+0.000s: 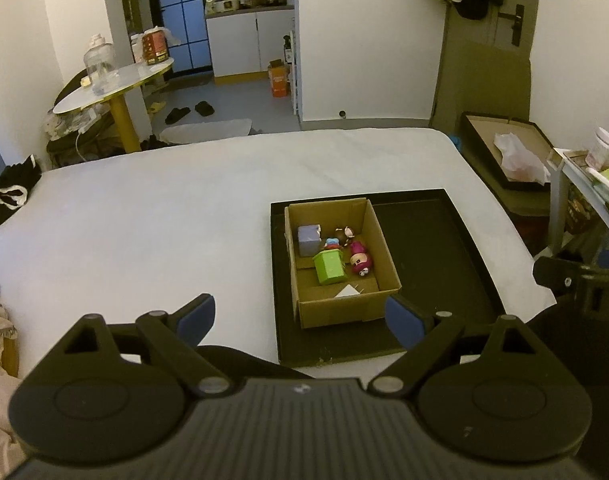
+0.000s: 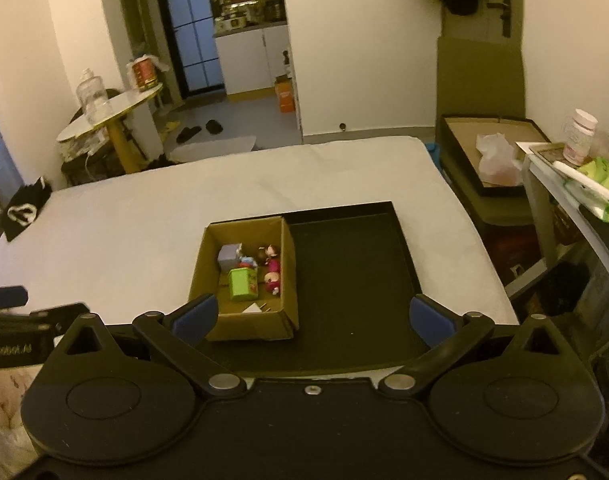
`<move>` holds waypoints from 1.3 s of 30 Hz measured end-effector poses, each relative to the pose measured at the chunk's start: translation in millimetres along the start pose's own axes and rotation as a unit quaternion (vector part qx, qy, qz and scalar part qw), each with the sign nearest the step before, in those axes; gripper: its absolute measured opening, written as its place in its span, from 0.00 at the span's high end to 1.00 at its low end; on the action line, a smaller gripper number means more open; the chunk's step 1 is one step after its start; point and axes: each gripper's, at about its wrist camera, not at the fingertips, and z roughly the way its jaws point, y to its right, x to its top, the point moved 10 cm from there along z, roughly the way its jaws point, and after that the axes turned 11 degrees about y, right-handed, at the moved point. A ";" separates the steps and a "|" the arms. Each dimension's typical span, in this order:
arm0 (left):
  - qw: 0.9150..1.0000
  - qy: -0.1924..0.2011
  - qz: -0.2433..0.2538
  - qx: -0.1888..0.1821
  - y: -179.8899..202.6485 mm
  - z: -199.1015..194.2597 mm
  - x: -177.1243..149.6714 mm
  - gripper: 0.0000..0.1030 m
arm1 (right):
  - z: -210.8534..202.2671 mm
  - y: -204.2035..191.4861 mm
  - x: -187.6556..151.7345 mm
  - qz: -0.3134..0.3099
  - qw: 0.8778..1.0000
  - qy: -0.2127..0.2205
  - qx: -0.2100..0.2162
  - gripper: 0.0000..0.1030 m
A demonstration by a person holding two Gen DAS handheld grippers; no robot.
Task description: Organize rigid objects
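An open cardboard box [image 1: 374, 256] [image 2: 288, 276] stands in the left half of a shallow black tray [image 1: 432, 256] [image 2: 352, 272] on a white bed. Inside the box lie a green block [image 1: 329, 267] [image 2: 242, 284], a grey-lilac cube [image 1: 308, 240] [image 2: 229, 257], a magenta doll figure [image 1: 359, 261] [image 2: 273, 276], a smaller figure [image 1: 346, 234] [image 2: 269, 253] and a white card [image 1: 347, 292] [image 2: 251, 309]. My left gripper [image 1: 304, 318] is open, held low before the box's near wall. My right gripper [image 2: 313, 318] is open too, over the tray's near edge. Nothing sits between either pair of fingers.
The white bed [image 1: 164, 220] [image 2: 124, 220] stretches left and far. A black garment [image 1: 12, 194] [image 2: 24, 208] lies at its left edge. A round table [image 1: 112, 84] stands beyond on the left, and a dark box holding a plastic bag [image 1: 516, 156] [image 2: 492, 156] plus a shelf [image 2: 576, 176] stand on the right.
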 end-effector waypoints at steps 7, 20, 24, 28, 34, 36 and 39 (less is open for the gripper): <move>1.000 0.005 -0.005 0.005 -6.5 -7.4 1.9 0.11 | -2.6 -7.2 -3.7 -0.005 1.000 -0.001 0.008 0.00; 1.000 0.001 -0.016 0.009 -15.5 -14.8 -1.9 0.11 | 1.4 -12.4 -13.7 -0.001 1.000 -0.012 0.003 0.00; 1.000 0.003 -0.018 0.006 -15.5 -17.3 -0.5 0.11 | -0.5 -11.5 -12.7 0.002 1.000 -0.008 -0.002 0.00; 1.000 0.005 -0.016 0.003 -14.2 -19.5 0.5 0.11 | -0.3 -10.3 -11.3 0.000 1.000 -0.006 -0.009 0.00; 1.000 0.007 -0.017 -0.001 -12.3 -21.3 1.2 0.11 | -2.3 -7.8 -8.6 -0.002 1.000 0.001 -0.016 0.00; 1.000 0.007 -0.014 0.000 -12.1 -21.3 1.0 0.11 | -2.8 -7.3 -8.1 -0.003 1.000 0.002 -0.018 0.00; 1.000 0.005 -0.013 -0.003 -10.8 -21.0 0.6 0.11 | -2.4 -5.6 -7.7 -0.001 1.000 0.001 -0.023 0.00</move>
